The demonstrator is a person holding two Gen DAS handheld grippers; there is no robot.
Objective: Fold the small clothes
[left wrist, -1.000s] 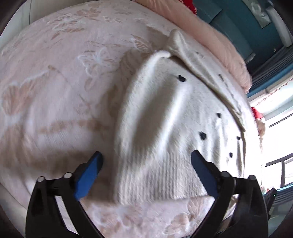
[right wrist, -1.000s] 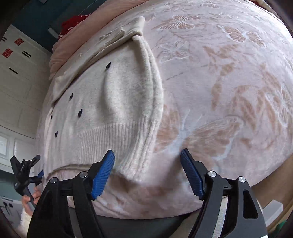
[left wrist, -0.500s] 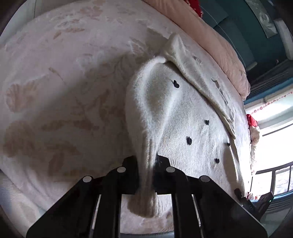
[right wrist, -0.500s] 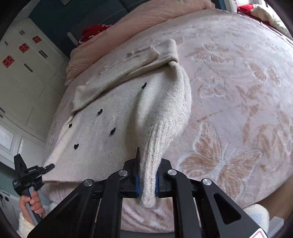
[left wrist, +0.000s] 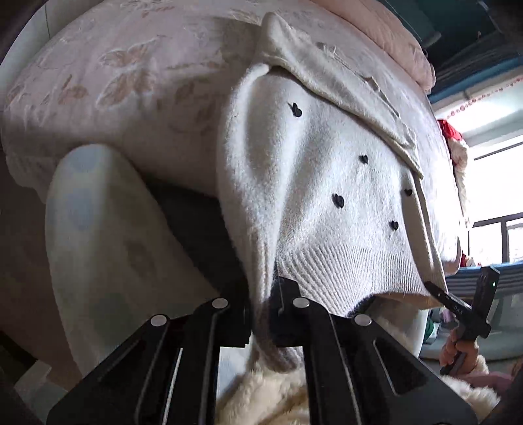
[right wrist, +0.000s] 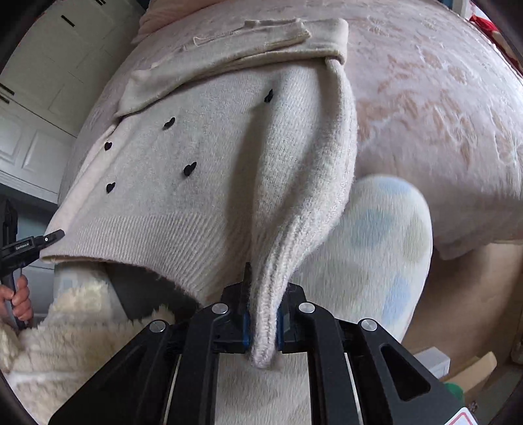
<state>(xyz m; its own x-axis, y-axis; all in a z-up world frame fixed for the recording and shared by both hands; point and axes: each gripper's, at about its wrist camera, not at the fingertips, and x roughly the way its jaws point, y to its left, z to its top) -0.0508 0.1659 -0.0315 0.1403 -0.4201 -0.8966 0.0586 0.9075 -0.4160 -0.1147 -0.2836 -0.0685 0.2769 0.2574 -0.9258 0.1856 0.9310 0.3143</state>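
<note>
A small cream knitted sweater with black heart dots lies on a pink flowered bedspread, its ribbed hem pulled past the bed's near edge. My left gripper is shut on the hem's left corner. My right gripper is shut on the hem's right corner; the sweater also shows in the right wrist view. A folded sleeve lies across the sweater's far end. Each gripper shows at the edge of the other's view.
The person's legs in fluffy pastel-spotted trousers press against the bed's edge under the hem. A pink duvet lies along the far side of the bed. White cupboards stand at the left.
Both grippers went from open around the hem corners to shut on them. They then pulled the sweater back, so its hem now hangs past the bed's near edge.
</note>
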